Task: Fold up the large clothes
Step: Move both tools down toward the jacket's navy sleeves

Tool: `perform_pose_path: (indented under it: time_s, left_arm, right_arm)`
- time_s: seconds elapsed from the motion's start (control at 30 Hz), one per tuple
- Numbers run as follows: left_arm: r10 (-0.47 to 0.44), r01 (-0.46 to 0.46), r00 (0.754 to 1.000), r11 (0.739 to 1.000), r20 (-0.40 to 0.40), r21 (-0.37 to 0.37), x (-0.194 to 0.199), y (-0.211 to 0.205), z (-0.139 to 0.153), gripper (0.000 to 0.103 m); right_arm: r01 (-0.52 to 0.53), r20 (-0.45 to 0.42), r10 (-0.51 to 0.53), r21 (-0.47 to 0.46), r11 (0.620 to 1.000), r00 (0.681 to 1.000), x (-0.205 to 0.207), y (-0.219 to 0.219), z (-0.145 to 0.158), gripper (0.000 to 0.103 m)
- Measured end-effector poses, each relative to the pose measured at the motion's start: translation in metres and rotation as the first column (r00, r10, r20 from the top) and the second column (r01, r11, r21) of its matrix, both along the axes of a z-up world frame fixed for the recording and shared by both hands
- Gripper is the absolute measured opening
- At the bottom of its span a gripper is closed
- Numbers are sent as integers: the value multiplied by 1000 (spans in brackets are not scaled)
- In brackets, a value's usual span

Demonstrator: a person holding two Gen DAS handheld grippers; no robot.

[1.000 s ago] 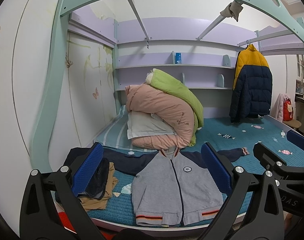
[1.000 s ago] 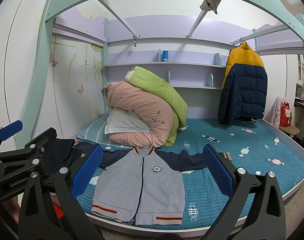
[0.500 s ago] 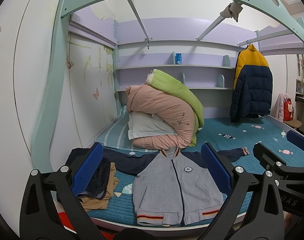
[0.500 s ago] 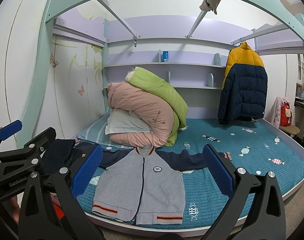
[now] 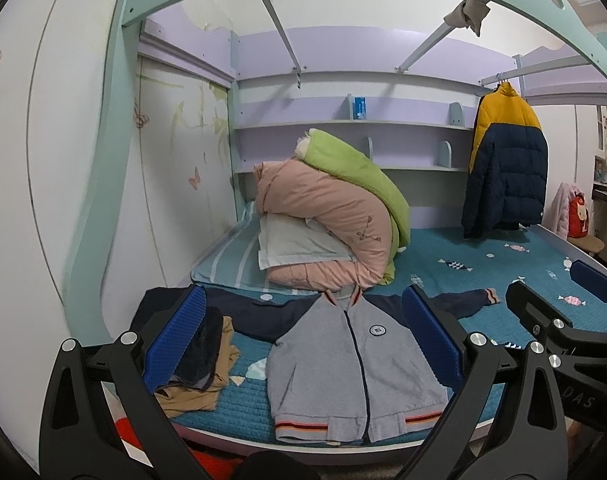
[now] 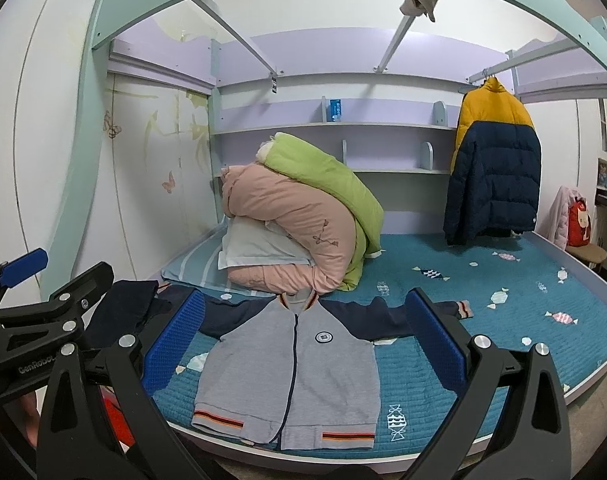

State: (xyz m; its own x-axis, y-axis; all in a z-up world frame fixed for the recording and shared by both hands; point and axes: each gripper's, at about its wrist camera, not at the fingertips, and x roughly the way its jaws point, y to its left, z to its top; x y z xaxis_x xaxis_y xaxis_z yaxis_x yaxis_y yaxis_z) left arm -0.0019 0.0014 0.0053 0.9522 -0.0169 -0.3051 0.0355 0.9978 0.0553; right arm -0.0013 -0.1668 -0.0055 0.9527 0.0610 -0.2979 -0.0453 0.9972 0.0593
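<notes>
A grey jacket (image 5: 353, 364) with navy sleeves is laid flat, front up and zipped, at the near edge of the bed (image 5: 523, 280), its striped hem toward the cameras and its collar toward the bedding. One navy sleeve is stretched out to the right across the teal quilt, ending in a striped cuff; the other runs left toward a heap of dark and tan clothes (image 5: 199, 376) at the bed's near left corner. What garments make up that heap cannot be told, as it is partly hidden behind a blue pad.

The left gripper (image 5: 303, 344) is held in front of the bed with its fingers spread wide; nothing is held between the blue pads (image 5: 175, 340), and the jacket is seen framed between them, well apart from both. The right gripper (image 6: 307, 344) is likewise held with its fingers wide apart and nothing between them, short of the jacket. In the right wrist view the left gripper is seen at the left edge; in the left wrist view the right gripper is seen at the right edge.

Behind the jacket, a pink duvet (image 5: 323, 216) is piled over a pale pillow (image 5: 295, 246), with a green quilt (image 5: 355, 172) draped on top. A yellow and navy puffer coat (image 5: 503, 168) is hung from a rail at the right.
</notes>
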Motion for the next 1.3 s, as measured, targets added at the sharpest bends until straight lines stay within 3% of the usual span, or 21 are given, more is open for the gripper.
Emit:
perform_pose_path:
  time_s: [0.27,0.43,0.63,0.83,1.07,1.2,1.23,1.3]
  left_arm:
    - [-5,5,997,1000,-79,3,35,-1,-19,98]
    - [1,-3,990,1000,-141,-19,72,6,-37,98]
    - [-6,9,975,1000,-224,10,130,23,-72,98]
    - [67,-56,944,997,-322,43,206,75,-113,98]
    - [104,-148,895,987,-433,-69,316,160,-138,98]
    - [158,-217,858,974,-488,-66,391,200,-154,98]
    - [156,-229,850,970,-504,-85,410,210,-159,98]
    - [153,-245,819,965,-553,-96,449,228,-173,98]
  right_arm:
    - [8,-70,-6,33,999,998,39,-6,-25,96]
    - [18,-125,-11,58,998,992,74,-10,-46,96]
    - [14,-223,6,91,996,975,131,-7,-84,96]
    - [8,-291,14,74,997,956,196,8,-130,96]
    - [-17,-346,39,66,998,937,280,35,-181,96]
    - [-49,-370,71,69,996,926,324,51,-212,96]
    - [-60,-375,84,74,995,923,332,55,-218,95]
    - [-93,-400,122,91,992,908,356,64,-236,77]
